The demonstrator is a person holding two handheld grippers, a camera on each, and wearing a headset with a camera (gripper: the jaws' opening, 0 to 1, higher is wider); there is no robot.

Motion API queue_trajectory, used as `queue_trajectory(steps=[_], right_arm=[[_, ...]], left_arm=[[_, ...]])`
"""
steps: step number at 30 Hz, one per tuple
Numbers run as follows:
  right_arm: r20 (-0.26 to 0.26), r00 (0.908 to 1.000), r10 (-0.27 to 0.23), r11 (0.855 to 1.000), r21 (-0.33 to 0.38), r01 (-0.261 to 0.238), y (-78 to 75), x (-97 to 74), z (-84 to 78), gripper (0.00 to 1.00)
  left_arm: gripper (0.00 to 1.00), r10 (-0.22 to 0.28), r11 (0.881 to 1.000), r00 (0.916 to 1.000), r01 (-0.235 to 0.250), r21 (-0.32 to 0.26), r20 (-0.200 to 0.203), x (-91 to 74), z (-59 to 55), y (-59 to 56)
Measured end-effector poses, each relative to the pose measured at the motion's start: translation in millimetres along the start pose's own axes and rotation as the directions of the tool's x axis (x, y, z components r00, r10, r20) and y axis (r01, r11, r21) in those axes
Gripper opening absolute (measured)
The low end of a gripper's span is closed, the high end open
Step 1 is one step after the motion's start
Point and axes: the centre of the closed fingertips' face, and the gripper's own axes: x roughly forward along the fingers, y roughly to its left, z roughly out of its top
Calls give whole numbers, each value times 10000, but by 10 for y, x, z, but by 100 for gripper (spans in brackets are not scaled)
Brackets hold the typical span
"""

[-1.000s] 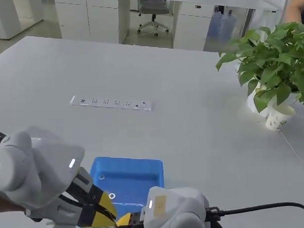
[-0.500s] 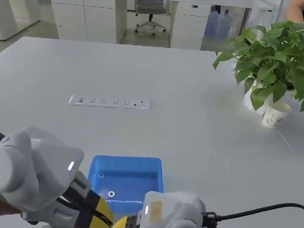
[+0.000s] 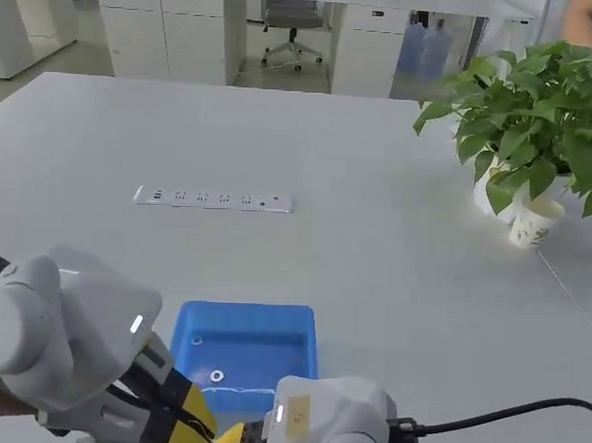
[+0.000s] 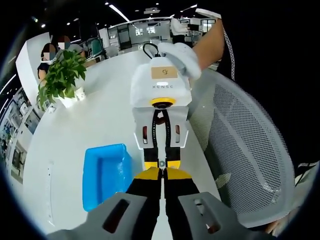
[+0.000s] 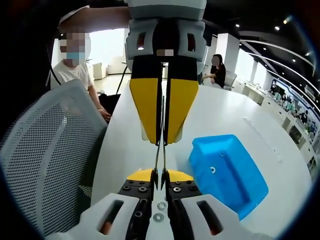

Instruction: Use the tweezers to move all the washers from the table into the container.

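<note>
— Head view first: why are both tongs bunched at the near edge of the container (image 3: 262, 352)?

— Sorting out a grip, I'd guess. The left tongs (image 3: 203, 422) come in from the container's near left corner and the right tongs (image 3: 259, 436) from its near side, noses together. From up here I can't tell whether either is clamped. Two washers (image 3: 217, 376) lie inside the container, which sits on the tabletop (image 3: 393, 235).

— And the left gripper view?

— The right tongs face it head-on, tip to tip, both pairs of jaws pressed almost flat. The container sits just beside them.

— The right gripper view?

— Clearest of the three. The tweezers (image 5: 160, 157) run between the two. The left tongs pinch the wider end and the right tongs pinch the narrow end. It reads as a hand-over or a re-seat, so one side ends up with the points free.

— Anything left to move?

— Two loose washers (image 5: 161, 205) on the tabletop, near the container's long side. They show low between the right tongs' own jaws, not touching the tweezers.
</note>
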Motion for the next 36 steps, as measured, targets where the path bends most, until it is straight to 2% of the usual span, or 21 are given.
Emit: queue_trajectory(steps=[16, 25, 36], right_arm=[[-172, 9996, -238, 9997, 54, 239, -14, -12, -110, 12], [-272, 9994, -206, 9995, 213, 212, -2, -16, -209, 11], [-432, 9990, -128, 9987, 483, 149, -8, -13, -329, 11]], left_arm=[[4, 185, 9998, 9998, -184, 86, -71, 63, -32, 50], [4, 5, 10000, 10000, -5, 74, -91, 168, -44, 41], [5, -75, 9998, 9995, 81, 169, -308, 275, -83, 52]])
